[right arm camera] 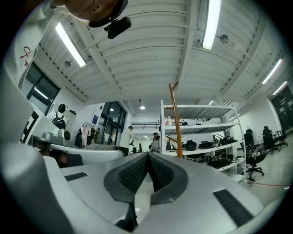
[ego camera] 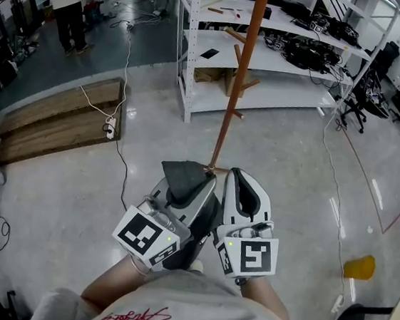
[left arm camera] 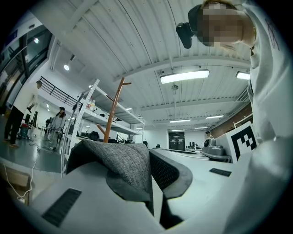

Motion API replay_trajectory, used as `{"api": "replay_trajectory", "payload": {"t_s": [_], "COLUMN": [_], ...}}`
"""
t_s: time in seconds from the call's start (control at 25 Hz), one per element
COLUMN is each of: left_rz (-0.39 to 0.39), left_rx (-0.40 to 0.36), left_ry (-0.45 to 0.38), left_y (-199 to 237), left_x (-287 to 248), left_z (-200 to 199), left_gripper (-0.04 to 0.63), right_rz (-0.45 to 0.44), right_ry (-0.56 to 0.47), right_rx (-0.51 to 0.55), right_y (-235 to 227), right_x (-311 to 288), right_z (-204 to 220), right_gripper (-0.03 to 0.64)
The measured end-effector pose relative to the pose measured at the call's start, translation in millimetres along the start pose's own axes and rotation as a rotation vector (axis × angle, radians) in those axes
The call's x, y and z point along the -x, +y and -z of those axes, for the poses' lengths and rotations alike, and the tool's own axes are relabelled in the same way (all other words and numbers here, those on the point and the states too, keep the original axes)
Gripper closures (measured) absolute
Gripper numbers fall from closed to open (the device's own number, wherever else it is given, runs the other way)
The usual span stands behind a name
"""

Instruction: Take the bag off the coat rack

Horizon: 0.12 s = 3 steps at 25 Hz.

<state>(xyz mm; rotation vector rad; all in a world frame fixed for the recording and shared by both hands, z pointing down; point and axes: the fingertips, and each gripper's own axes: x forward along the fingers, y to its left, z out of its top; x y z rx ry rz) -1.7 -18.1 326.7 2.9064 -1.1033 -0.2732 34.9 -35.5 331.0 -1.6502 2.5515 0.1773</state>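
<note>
There: the left gripper (left arm camera: pixel 153 157) pinches the grey woven fabric bag (left arm camera: pixel 122 162) between its fingers; the right gripper (right arm camera: pixel 147 170) has fingers pressed together, empty. One thin hold, so a tug might slip it.

Two tools (ego camera: pixel 200 191) (ego camera: pixel 243 189), one bag (ego camera: pixel 182 174), one coat rack (ego camera: pixel 233 88), one shelf (ego camera: pixel 282 65)

You had the grey woven-fabric bag (ego camera: pixel 182 174) pinched in your left gripper (left arm camera: pixel 150 160). Its cloth was draped over one jaw and folded down into the narrow gap between the pads. Only that rumpled fold of it showed. It sat low in front of you, near the foot of the tall brown wooden coat rack (ego camera: pixel 230 102) and well below its pegs. The rack stood upright on the floor, a slim pole with short pegs angled upward.
</note>
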Motion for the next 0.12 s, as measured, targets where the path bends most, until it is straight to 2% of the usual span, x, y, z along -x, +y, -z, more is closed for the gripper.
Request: {"api": "replay_trajectory", "payload": {"t_s": [0.12], "left_rz": [0.001], "left_rx": [-0.001], "left_ry": [0.000], "left_y": [-0.1], "left_x": [0.0], "left_z": [0.2], "left_gripper": [0.565], "right_rz": [-0.003], "right_ry": [0.004], "right_rx": [0.004], "right_y": [0.1], "right_x": [-0.4], "right_z": [0.2], "right_gripper": [0.600]}}
